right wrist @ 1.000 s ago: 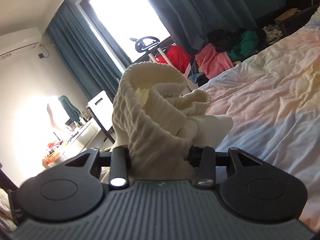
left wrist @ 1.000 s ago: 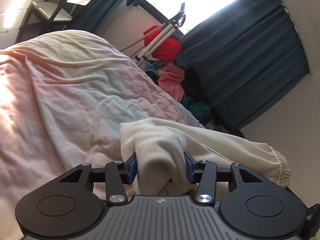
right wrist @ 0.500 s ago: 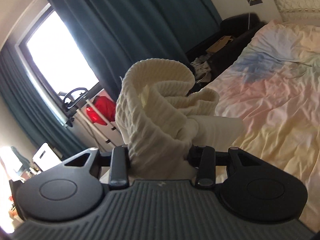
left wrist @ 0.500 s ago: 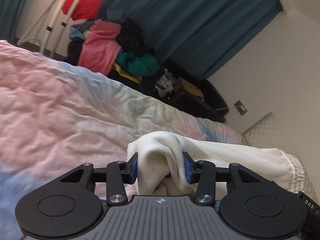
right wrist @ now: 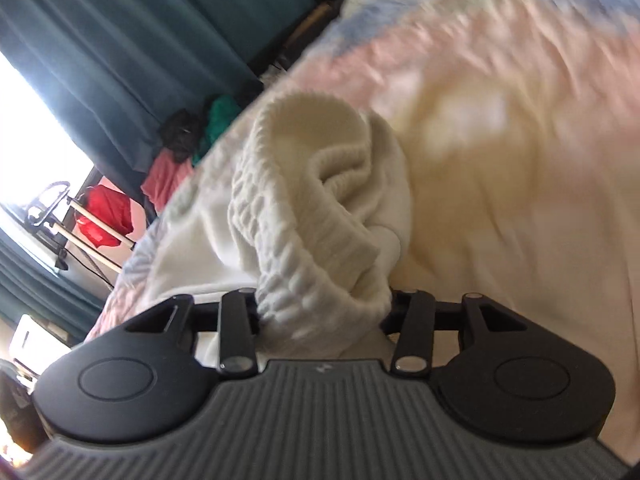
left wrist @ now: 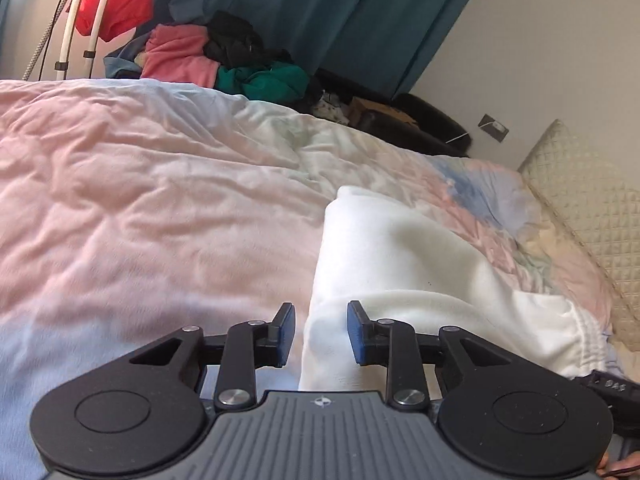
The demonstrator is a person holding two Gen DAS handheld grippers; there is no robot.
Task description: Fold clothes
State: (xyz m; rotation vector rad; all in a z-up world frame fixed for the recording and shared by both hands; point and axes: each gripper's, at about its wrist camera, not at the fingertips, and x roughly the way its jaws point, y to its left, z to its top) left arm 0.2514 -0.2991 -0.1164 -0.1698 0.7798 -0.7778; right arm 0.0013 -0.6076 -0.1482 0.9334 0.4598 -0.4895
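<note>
A cream-white garment lies on the pastel bed cover, stretching away to the right with its elastic hem at the far right. My left gripper is open; the garment's edge lies between its blue pads without being pinched. In the right wrist view, my right gripper is shut on the garment's ribbed waistband, which bunches up above the fingers. The fingertips there are hidden by cloth.
A pile of pink, black and green clothes sits beyond the bed's far edge, by teal curtains. A drying rack with a red garment stands at the far left. A quilted headboard borders the bed on the right.
My left gripper has opened and let go of the garment, which now lies spread on the bed. My right gripper has swung down toward the bed, still holding the waistband.
</note>
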